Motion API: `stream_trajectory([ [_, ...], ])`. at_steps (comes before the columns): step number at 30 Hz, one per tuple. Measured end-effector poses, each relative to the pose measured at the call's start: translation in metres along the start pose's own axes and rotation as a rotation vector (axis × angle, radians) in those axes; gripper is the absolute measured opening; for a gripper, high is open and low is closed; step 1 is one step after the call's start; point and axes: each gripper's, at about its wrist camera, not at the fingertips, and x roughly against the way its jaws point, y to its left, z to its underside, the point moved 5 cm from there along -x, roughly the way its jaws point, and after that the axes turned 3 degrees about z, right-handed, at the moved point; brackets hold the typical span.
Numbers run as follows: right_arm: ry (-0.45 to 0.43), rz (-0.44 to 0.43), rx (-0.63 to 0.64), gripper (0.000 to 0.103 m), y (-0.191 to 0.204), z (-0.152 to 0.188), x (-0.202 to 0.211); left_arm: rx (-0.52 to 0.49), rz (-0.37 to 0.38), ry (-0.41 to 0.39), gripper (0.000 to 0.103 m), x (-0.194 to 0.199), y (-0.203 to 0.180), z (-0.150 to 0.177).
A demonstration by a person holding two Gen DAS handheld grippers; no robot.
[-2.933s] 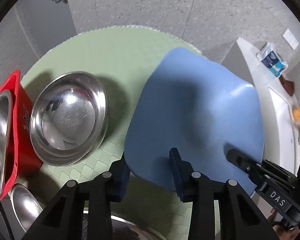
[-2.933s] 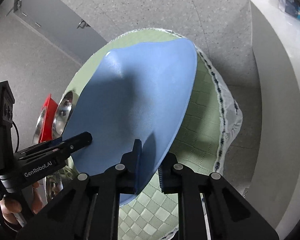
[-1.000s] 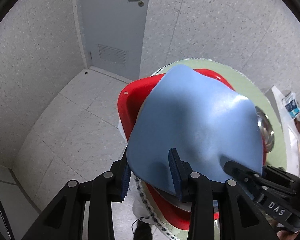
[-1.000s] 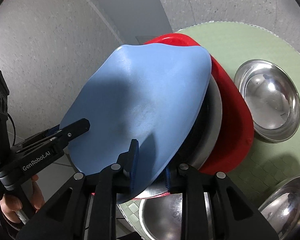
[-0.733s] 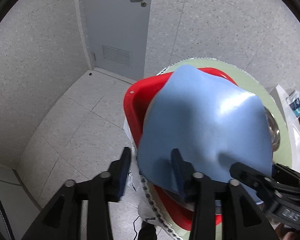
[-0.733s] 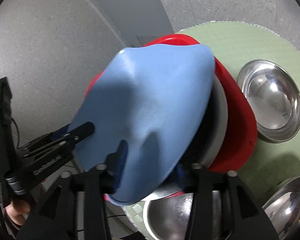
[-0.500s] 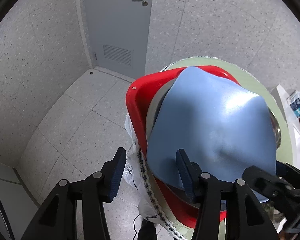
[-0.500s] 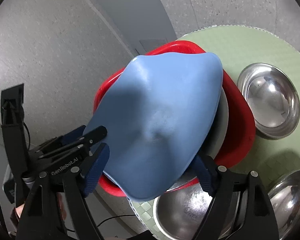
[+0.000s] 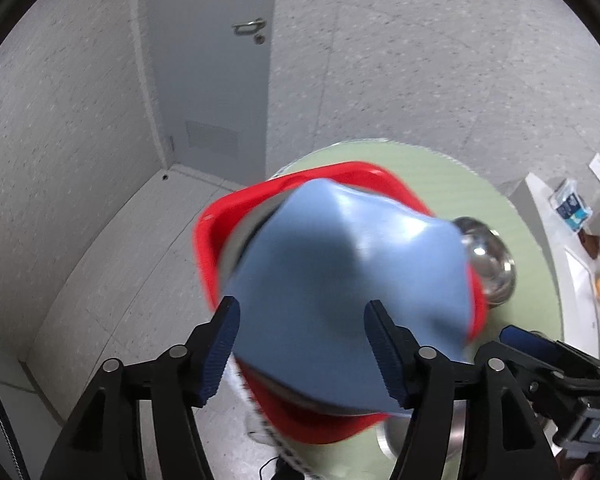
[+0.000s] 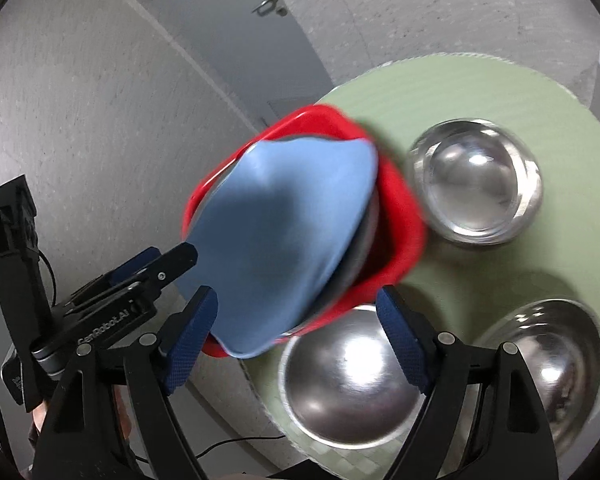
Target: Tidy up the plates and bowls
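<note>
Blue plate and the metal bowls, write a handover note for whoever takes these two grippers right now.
Left gripper: jaws opening, pads clear of the blue plate.
Right gripper: open, holding nothing.
Blue plate: in the red bin, leaning on a metal dish already there.
Done: plate released into the bin.
Left: three steel bowls on the green mat: far bowl, near bowl, right bowl. Probably start with the near one.
</note>
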Motion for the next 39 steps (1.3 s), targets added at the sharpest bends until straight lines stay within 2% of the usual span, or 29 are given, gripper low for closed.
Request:
stream_trajectory([
  [5, -0.065, 0.031, -0.033, 0.083, -0.044, -0.015, 0.033, -0.033, 0.028, -0.010, 0.067, 0.000, -0.044, 0.003],
  [6, -0.079, 0.042, -0.038, 0.083, -0.054, -0.020, 0.040, -0.054, 0.067, -0.022, 0.067, -0.001, -0.056, 0.003],
  [12, -0.119, 0.079, -0.064, 0.083, -0.116, -0.047, 0.065, -0.081, 0.054, -0.031, 0.074, -0.013, -0.117, -0.001],
  [17, -0.066, 0.080, -0.058, 0.083, -0.157, -0.066, 0.051, -0.096, 0.006, -0.023, 0.076, -0.040, -0.167, -0.011],
  [23, 0.032, 0.031, -0.020, 0.083, -0.183, -0.079, 0.009, -0.134, -0.116, 0.014, 0.076, -0.082, -0.207, -0.028],
  [27, 0.106, 0.004, -0.019, 0.067, -0.191, -0.079, -0.026, -0.186, -0.184, 0.046, 0.076, -0.106, -0.222, -0.036],
  [32, 0.173, -0.066, -0.029, 0.046, -0.199, -0.076, -0.057, -0.228, -0.227, 0.092, 0.076, -0.144, -0.240, -0.050],
  [34, 0.172, -0.085, -0.012, 0.025, -0.199, -0.078, -0.058, -0.237, -0.241, 0.115, 0.076, -0.159, -0.243, -0.053],
  [36, 0.188, -0.092, -0.016, 0.017, -0.203, -0.078, -0.061, -0.249, -0.256, 0.123, 0.077, -0.172, -0.248, -0.055],
  [38, 0.185, -0.115, -0.029, 0.014, -0.208, -0.077, -0.062, -0.266, -0.275, 0.126, 0.075, -0.181, -0.253, -0.058],
  [39, 0.185, -0.121, -0.035, 0.013, -0.210, -0.077, -0.062, -0.273, -0.271, 0.125, 0.071, -0.183, -0.256, -0.058],
])
